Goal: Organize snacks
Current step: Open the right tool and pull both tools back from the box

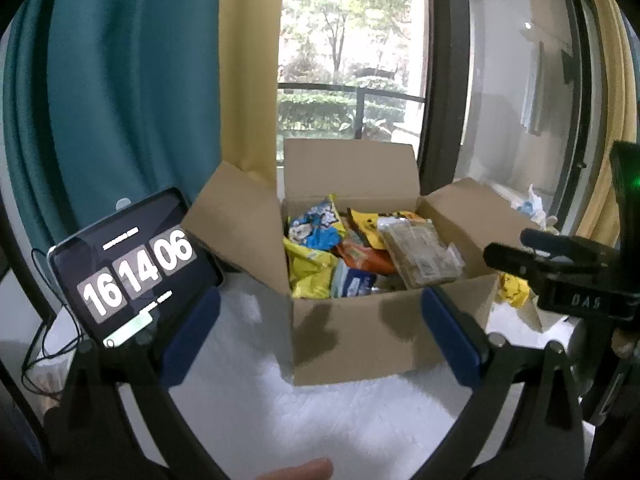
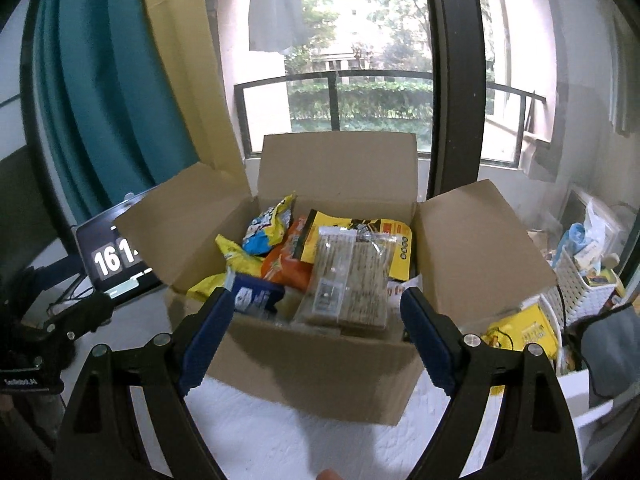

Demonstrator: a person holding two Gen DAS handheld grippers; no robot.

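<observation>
The cardboard box (image 2: 316, 356) on the white cloth (image 2: 304, 432) hides the lower snacks; only the top packets show, such as the clear cracker pack (image 2: 348, 280). Its left flap covers part of the clock tablet (image 2: 116, 264) at 9 o'clock. The right gripper (image 2: 316, 344) and the left gripper (image 1: 320, 336) are both spread wide and hold nothing, before the box.

1 open box (image 2: 316, 364) holding at least 6 snack packs: 3 yellow bags (image 2: 356, 236), 1 orange bag (image 2: 286, 264), 1 blue pack (image 2: 256, 294) and 1 clear pack (image 2: 348, 280). 1 more yellow bag (image 2: 524, 330) outside. 1 white basket (image 2: 580, 292). 1 tablet (image 1: 132, 268). 2 curtains (image 1: 112, 80).
</observation>
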